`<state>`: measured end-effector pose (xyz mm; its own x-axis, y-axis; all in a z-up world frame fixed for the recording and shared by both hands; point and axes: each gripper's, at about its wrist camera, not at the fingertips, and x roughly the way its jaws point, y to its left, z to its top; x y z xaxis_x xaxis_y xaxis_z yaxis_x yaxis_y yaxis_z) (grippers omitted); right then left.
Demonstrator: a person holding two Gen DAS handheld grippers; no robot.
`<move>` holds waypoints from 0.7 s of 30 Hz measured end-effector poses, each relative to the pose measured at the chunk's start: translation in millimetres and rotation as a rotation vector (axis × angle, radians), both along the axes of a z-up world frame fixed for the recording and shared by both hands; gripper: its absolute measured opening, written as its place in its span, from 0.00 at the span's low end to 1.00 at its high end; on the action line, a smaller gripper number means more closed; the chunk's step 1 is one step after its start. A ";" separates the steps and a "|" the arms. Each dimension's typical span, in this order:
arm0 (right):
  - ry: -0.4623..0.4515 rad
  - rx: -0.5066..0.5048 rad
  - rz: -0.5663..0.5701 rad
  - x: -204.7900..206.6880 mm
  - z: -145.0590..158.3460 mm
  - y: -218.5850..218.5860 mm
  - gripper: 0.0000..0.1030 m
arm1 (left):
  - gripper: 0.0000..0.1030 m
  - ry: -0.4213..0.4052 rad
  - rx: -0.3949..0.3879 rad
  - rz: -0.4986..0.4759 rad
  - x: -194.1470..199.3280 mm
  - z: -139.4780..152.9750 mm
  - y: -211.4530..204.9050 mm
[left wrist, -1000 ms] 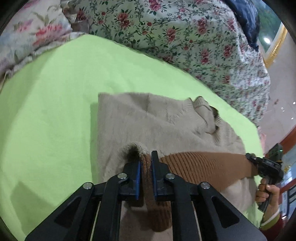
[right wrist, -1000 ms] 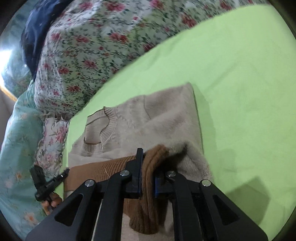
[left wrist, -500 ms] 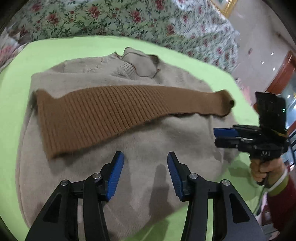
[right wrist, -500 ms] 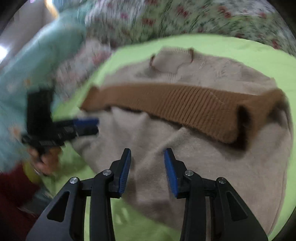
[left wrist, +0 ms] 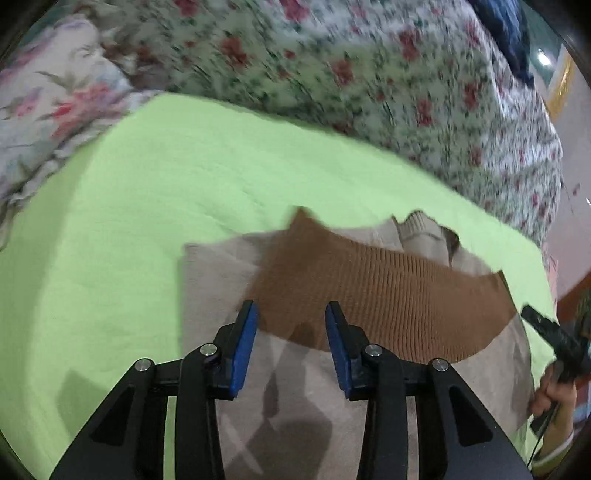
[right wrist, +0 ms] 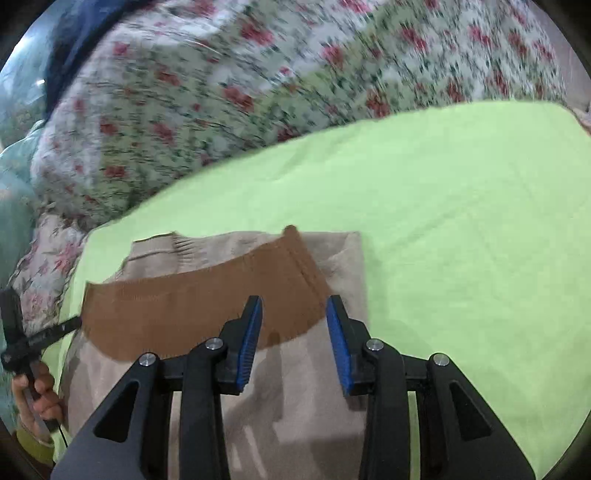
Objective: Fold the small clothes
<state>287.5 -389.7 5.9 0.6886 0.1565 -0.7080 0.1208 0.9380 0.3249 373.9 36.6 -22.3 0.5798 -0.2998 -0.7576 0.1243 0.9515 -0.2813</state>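
Observation:
A small beige sweater [left wrist: 221, 280] lies on a lime green sheet [left wrist: 147, 206], folded with its brown ribbed hem band [left wrist: 388, 288] lying across it. Its collar [left wrist: 421, 229] shows beyond the band. My left gripper [left wrist: 290, 332] is open and empty, just above the band's near left end. In the right wrist view the sweater [right wrist: 347, 266] and band [right wrist: 207, 302] lie the same way, and my right gripper [right wrist: 293, 328] is open and empty over the band's right end. Each gripper shows at the edge of the other's view, the right one [left wrist: 554, 339] and the left one [right wrist: 33, 339].
A floral quilt [left wrist: 369, 74] is heaped behind the green sheet, with a floral pillow [left wrist: 48, 103] at the left. A dark blue cloth [left wrist: 506, 26] lies on top of the quilt. The green sheet [right wrist: 461, 221] stretches to the right of the sweater.
One second ago both grippers were shut on the brown hem band. They let it go onto the sweater, opened, and have swung down close over the band's two ends.

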 end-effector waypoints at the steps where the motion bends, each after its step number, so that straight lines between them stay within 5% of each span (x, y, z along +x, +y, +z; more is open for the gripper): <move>1: -0.006 0.008 0.012 -7.7 1.7 3.5 0.37 | 0.46 -0.013 0.010 0.011 -7.0 2.8 0.2; 11: 0.017 0.105 0.115 -101.7 -15.7 52.7 0.37 | 0.48 -0.034 -0.137 -0.016 -146.4 6.5 11.8; 21: 0.009 0.183 0.087 -176.1 -25.9 73.2 0.38 | 0.53 0.011 -0.247 -0.016 -235.8 -14.8 9.2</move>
<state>111.4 -316.5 -20.0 0.6604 0.3416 -0.6687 0.0456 0.8707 0.4898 138.1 45.8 -37.1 0.5652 -0.4861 -0.6665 0.1344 0.8514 -0.5070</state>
